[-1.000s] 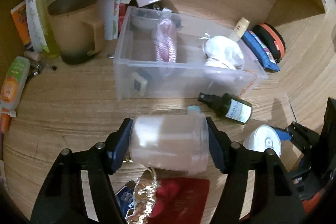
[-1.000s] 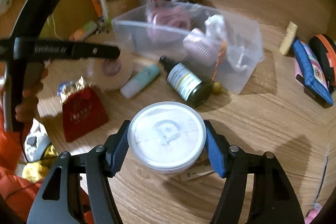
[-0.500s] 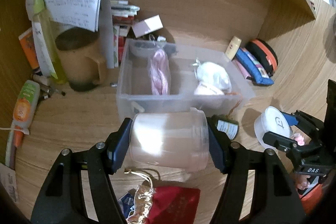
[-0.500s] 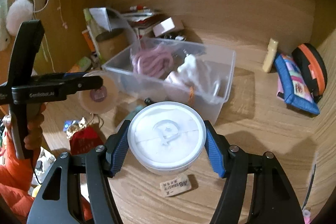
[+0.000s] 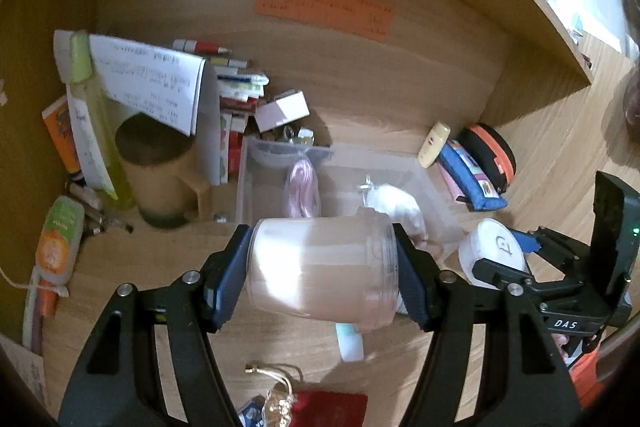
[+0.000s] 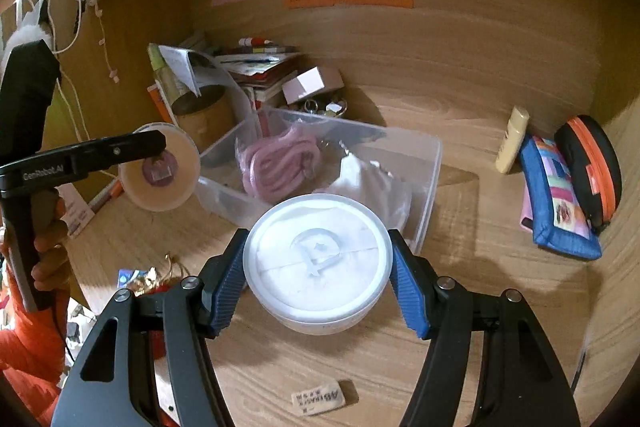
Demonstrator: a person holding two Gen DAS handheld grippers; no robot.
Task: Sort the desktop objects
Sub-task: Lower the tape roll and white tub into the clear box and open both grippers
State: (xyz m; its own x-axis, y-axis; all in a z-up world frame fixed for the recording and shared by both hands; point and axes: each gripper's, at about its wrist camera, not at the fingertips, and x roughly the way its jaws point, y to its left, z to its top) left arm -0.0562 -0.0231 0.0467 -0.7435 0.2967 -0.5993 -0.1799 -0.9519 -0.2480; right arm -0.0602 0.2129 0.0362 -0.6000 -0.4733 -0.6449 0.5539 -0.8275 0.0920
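My left gripper (image 5: 322, 273) is shut on a translucent pinkish plastic jar (image 5: 320, 273), held sideways above the desk; the jar also shows in the right wrist view (image 6: 160, 173). My right gripper (image 6: 316, 273) is shut on a white round lid (image 6: 316, 261), held flat above the desk; the lid shows in the left wrist view (image 5: 494, 253) to the right of the jar. A clear plastic bin (image 6: 430, 171) behind both holds a pink coiled cable (image 6: 276, 161) and a white bundle (image 6: 372, 183).
A tan mug (image 5: 160, 167), papers and bottles crowd the back left. A blue pouch (image 6: 560, 199), black-orange case (image 6: 592, 159) and small cream bottle (image 6: 510, 139) lie at the right. A red pouch (image 5: 328, 409) and an eraser (image 6: 320, 397) lie near the front.
Both grippers have lifted and tilted back, so more of the back wall and its sticky notes show. The jar and the lid stay gripped and have come closer together.
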